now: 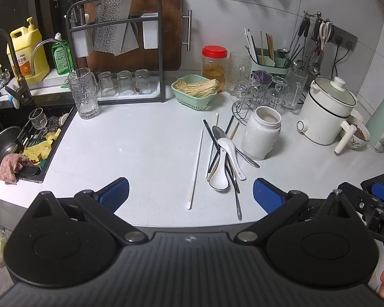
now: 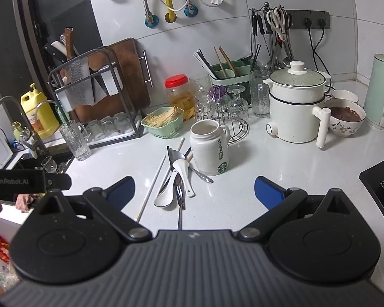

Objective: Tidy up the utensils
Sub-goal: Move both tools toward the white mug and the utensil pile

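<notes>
A loose pile of utensils lies on the white counter: two white ceramic spoons (image 1: 224, 163) (image 2: 175, 181), metal spoons (image 1: 219, 133), dark chopsticks and a single white chopstick (image 1: 195, 166) (image 2: 153, 184) to the left of the pile. A white Starbucks mug (image 1: 262, 134) (image 2: 211, 148) stands just right of the pile. A green utensil caddy (image 1: 267, 60) (image 2: 229, 71) with chopsticks stands at the back. My left gripper (image 1: 190, 194) is open and empty, above the counter's front edge before the pile. My right gripper (image 2: 194, 192) is open and empty, near the pile.
A sink (image 1: 15, 138) with dishes lies at the left. A knife rack (image 1: 115, 48), glasses (image 1: 85, 93), a green basket (image 1: 194, 89), a jar (image 1: 213, 62), a glass stand (image 1: 258, 94), a white cooker (image 1: 325, 110) (image 2: 294, 102), a bowl (image 2: 345, 117) and a kettle (image 2: 381, 92) crowd the back. A stove (image 2: 381, 186) is at right.
</notes>
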